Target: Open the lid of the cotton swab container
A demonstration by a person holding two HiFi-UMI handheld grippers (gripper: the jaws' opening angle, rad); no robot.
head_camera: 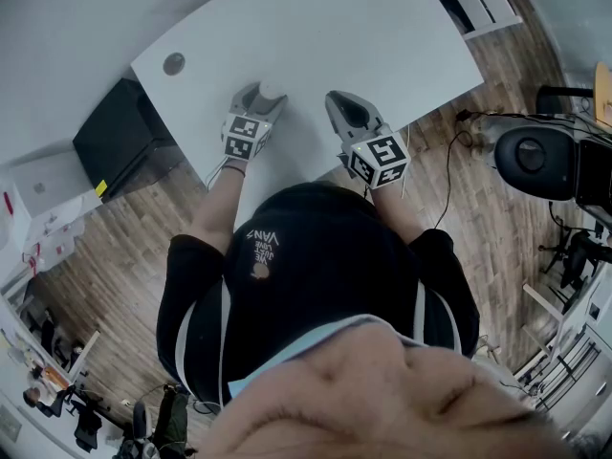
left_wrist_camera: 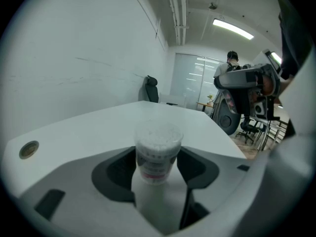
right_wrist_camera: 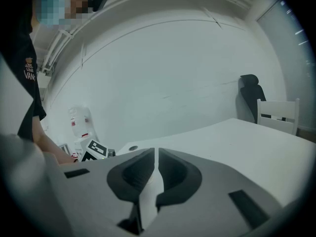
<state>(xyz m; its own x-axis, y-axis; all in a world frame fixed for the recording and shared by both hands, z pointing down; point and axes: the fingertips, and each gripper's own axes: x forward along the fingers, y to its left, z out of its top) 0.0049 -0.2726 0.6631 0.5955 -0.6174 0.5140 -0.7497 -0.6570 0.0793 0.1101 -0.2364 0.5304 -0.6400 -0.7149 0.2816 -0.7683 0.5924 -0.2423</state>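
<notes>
The cotton swab container (left_wrist_camera: 157, 157) is a small clear tub full of white swabs, with a printed label and a clear lid (left_wrist_camera: 159, 134) on top. It stands upright on the white table (head_camera: 316, 36). My left gripper (left_wrist_camera: 158, 151) is shut on its sides, one dark pad on either side. In the head view the tub (head_camera: 273, 91) shows at the tip of the left gripper (head_camera: 260, 98). My right gripper (head_camera: 337, 100) lies a little to its right on the table, and its jaws (right_wrist_camera: 155, 153) are shut with nothing between them.
A round cable grommet (head_camera: 174, 63) sits near the table's far left corner. A black cabinet (head_camera: 120, 137) stands left of the table and a black office chair (head_camera: 535, 156) to the right. The table's near edge runs just under both grippers.
</notes>
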